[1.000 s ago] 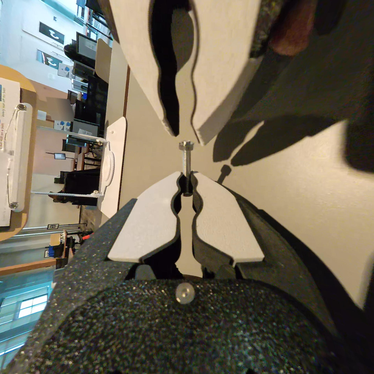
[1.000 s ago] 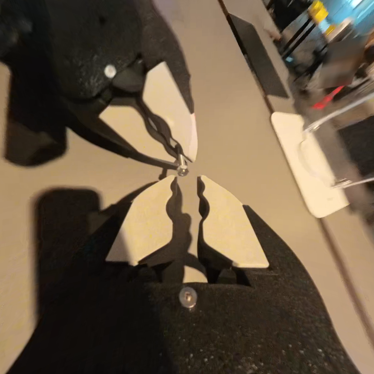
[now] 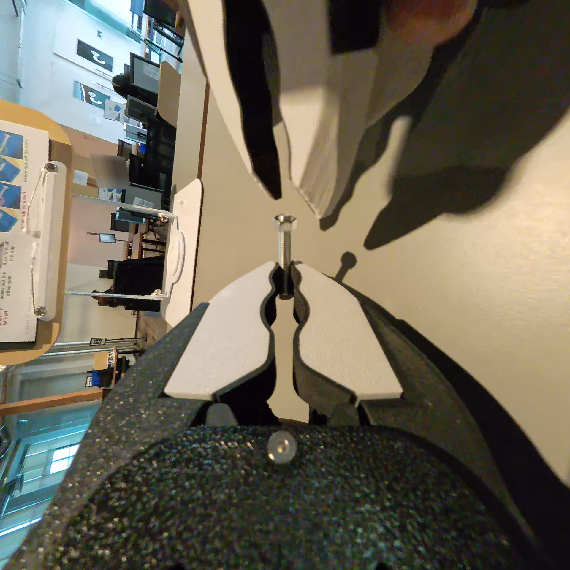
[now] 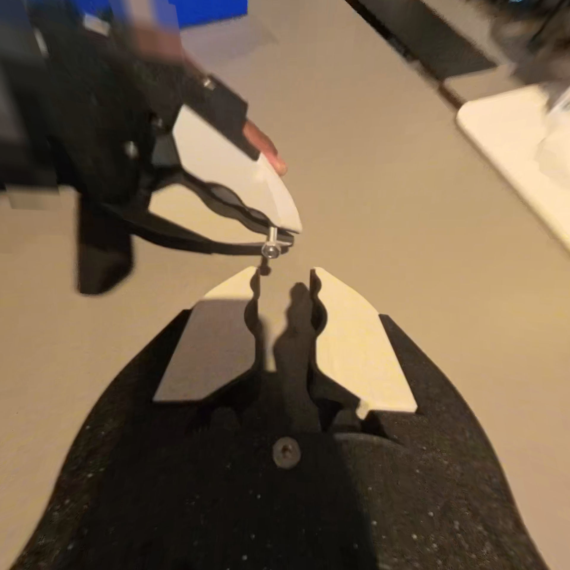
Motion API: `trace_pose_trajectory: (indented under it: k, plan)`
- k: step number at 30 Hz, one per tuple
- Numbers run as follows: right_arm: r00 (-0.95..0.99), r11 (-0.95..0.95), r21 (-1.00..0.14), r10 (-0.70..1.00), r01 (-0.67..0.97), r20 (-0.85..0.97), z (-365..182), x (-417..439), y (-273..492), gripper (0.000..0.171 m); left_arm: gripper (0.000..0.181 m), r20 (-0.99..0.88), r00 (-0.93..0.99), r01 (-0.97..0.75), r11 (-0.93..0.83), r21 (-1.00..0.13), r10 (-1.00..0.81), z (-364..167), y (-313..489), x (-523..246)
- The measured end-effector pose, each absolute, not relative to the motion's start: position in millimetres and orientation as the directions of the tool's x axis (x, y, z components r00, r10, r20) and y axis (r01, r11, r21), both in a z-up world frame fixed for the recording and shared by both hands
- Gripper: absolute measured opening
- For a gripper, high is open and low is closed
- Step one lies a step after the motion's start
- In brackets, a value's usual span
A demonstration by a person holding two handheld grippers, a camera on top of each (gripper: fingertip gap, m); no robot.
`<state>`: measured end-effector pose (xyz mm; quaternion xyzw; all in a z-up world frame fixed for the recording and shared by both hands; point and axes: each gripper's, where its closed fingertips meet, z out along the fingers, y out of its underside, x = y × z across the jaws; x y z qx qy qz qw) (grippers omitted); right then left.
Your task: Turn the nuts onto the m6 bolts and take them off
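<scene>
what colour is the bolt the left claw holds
Shiny silver metal bolt; clearest in the left wrist view.

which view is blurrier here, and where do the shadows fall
Right wrist view: motion-smeared, so the left gripper and the bolt it grips look soft, and one finger of the open right gripper lies in shade. Left wrist view: sharper on the bolt, though the right gripper above is blurred and throws hard dark shadows on the table; wide-angle bending at the edges.
</scene>
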<state>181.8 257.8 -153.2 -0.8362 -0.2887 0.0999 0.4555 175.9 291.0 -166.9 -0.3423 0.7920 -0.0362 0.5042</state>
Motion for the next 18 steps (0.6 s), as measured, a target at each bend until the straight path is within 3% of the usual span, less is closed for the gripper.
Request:
trace_pose_trajectory:
  k: [4,8,11,15,18]
  plan:
    - [0.629,-0.191,-0.655,0.561,0.731,0.538,-153,181,259,0.031,0.006,-0.763,-0.275,-0.503,0.764,-0.405,-0.585,-170,289,175]
    - [0.608,-0.137,-0.657,0.553,0.741,0.57,-149,171,259,0.029,0.006,-0.764,-0.271,-0.5,0.764,-0.408,-0.586,-169,289,176]
    - [0.626,-0.16,-0.665,0.548,0.729,0.555,-149,172,260,0.012,0.005,-0.77,-0.271,-0.495,0.77,-0.403,-0.577,-168,287,177]
    - [0.775,-0.339,-0.753,0.531,0.564,0.342,-153,172,263,0.01,0.005,-0.793,-0.264,-0.516,0.775,-0.365,-0.549,-169,293,176]
    - [0.893,-0.528,-0.829,0.441,0.182,-0.085,-150,165,264,0.01,0.005,-0.809,-0.251,-0.52,0.779,-0.35,-0.531,-165,297,175]
